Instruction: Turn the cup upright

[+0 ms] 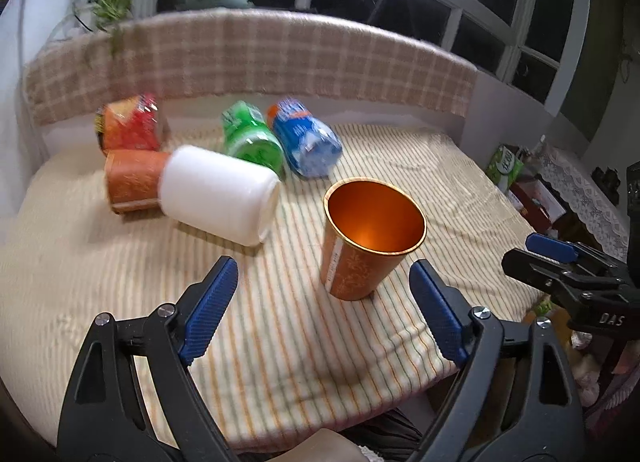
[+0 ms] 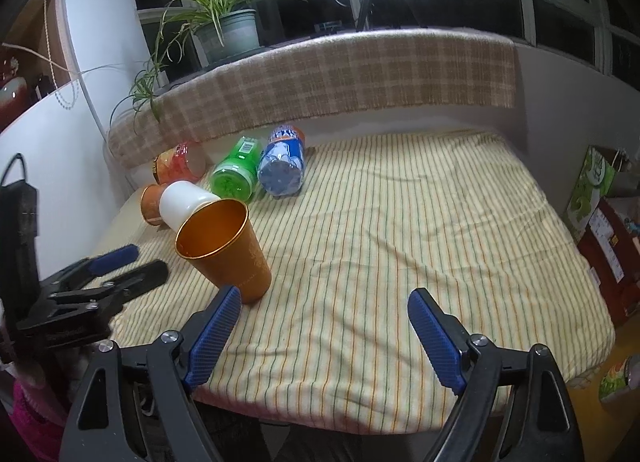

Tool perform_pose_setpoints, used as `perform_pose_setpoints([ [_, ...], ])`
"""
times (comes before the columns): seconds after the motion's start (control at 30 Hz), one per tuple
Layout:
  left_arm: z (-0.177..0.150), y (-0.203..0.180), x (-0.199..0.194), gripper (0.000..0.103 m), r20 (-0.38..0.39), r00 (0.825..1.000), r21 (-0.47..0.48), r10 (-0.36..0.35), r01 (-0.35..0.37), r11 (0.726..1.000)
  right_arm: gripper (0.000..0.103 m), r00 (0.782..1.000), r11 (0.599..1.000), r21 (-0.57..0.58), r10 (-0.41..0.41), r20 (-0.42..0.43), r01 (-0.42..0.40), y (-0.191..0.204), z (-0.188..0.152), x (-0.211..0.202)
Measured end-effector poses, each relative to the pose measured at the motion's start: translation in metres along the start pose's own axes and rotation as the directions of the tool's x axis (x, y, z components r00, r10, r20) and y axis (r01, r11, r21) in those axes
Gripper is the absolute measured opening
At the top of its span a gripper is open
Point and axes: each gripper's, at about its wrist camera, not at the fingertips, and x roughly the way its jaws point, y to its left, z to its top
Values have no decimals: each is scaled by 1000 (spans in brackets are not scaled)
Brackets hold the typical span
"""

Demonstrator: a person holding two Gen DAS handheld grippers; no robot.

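Orange cup (image 1: 370,236) is standing mouth-up, axis vertical, just ahead between my left gripper (image 1: 324,308) fingers, spread wide, empty; right gripper (image 2: 324,336) also wide, sitting right of cup.

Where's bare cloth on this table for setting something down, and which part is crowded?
The widest free patch of the striped tablecloth lies right of the upright orange metal cup, reaching the table's right edge. The far-left corner is crowded: a white plastic jar, green bottle, blue bottle and red packet lie on their sides.
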Motion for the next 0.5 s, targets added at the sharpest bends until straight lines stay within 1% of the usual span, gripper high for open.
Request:
perform_pose_setpoints([
  [0.07,1,1,-11,90,39,999,-4,31,-31,1000,90,1000,1000,-6,-1,10,2,2,1,-1],
  [0.17,2,0,-29,90,105,991,-1,80,-80,997,91,999,1000,-19,-15,30,15,5,3,-2],
  [0.27,5,-1,-44,99,164,980,-8,116,-116,993,95,998,999,-30,-26,53,28,8,4,-4],
  [0.3,5,-1,-49,103,189,974,-18,128,-127,992,98,998,999,-32,-29,62,31,9,4,-5],
  [0.33,5,-1,-53,103,208,969,-27,136,-134,991,100,997,999,-35,-33,74,36,10,4,-7],
  [0.37,5,-1,-57,103,222,964,-33,147,-143,989,102,995,998,-38,-40,90,44,12,5,-9],
  [0.5,6,-2,-66,103,244,954,-36,172,-168,985,103,989,995,-66,-68,129,77,18,5,-14],
])
